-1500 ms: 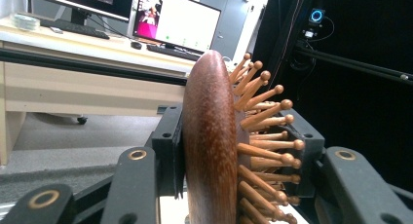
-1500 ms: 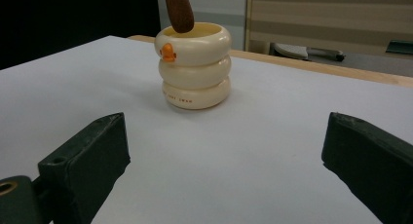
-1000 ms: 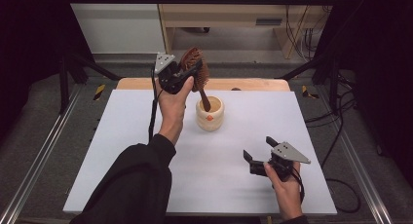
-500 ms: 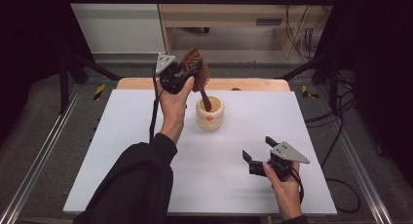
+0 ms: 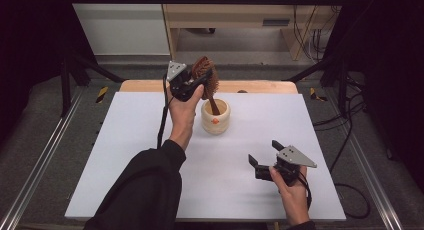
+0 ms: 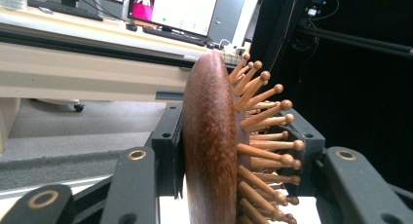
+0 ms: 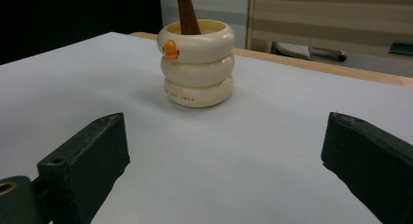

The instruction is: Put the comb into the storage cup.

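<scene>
Two grippers are in my hands over the white table [image 5: 125,155]. Nearest me, at about five o'clock on the table, my right gripper [image 5: 263,162] hovers low with its jaws spread wide and nothing between them; in the right gripper view they frame bare tabletop, and the cream cup [image 7: 197,63] stands well beyond them at twelve o'clock. Farther out, near the table's middle and a little toward twelve o'clock, that cup [image 5: 215,116] sits upright, a stack of three rounded rings with a small orange mark on its side. A wooden hairbrush [image 5: 207,80] has its handle down inside the cup, leaning toward eleven o'clock, its head well above the rim. My left gripper [image 5: 197,82] is raised there, pinching the brush head: in the left gripper view one jaw pad presses the smooth brown back [image 6: 209,146] and the other meets the wooden bristle pins [image 6: 265,131]. Beyond the table's far edge lies grey floor [image 5: 240,50]
</scene>
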The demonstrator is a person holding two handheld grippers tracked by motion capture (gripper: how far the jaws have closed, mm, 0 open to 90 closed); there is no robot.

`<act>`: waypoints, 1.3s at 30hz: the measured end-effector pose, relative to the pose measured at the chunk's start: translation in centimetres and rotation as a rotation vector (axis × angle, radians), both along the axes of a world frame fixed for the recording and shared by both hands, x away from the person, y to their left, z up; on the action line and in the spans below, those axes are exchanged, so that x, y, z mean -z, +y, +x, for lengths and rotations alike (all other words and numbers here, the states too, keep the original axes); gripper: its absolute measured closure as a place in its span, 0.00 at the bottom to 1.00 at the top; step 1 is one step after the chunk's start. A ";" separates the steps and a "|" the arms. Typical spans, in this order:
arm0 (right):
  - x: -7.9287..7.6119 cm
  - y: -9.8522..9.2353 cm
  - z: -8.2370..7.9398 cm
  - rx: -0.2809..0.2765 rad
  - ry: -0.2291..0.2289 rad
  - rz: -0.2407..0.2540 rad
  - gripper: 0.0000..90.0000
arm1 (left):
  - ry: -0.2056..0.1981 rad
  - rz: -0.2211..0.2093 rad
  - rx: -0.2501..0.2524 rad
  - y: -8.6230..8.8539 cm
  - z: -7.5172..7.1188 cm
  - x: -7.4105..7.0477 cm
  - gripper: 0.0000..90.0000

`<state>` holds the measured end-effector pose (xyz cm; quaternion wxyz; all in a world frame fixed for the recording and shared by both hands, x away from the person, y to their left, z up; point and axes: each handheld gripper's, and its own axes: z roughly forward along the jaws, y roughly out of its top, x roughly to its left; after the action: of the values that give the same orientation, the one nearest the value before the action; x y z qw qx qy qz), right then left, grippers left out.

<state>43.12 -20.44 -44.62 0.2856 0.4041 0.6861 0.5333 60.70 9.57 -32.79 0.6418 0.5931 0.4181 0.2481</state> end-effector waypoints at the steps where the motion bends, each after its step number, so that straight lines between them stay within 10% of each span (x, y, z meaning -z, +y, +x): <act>1: 0.0 0.0 0.0 0.000 0.000 0.000 0.04 | 0.000 0.000 0.000 0.0 0.0 0.0 0.57; 39: 0.1 -0.2 0.1 0.000 0.005 0.005 0.04 | 0.034 0.024 0.011 -1.1 0.6 2.5 0.56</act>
<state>43.26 -20.60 -44.74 0.2830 0.4060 0.6856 0.5339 61.34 8.51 -35.29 0.6286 0.6073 0.4228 0.2394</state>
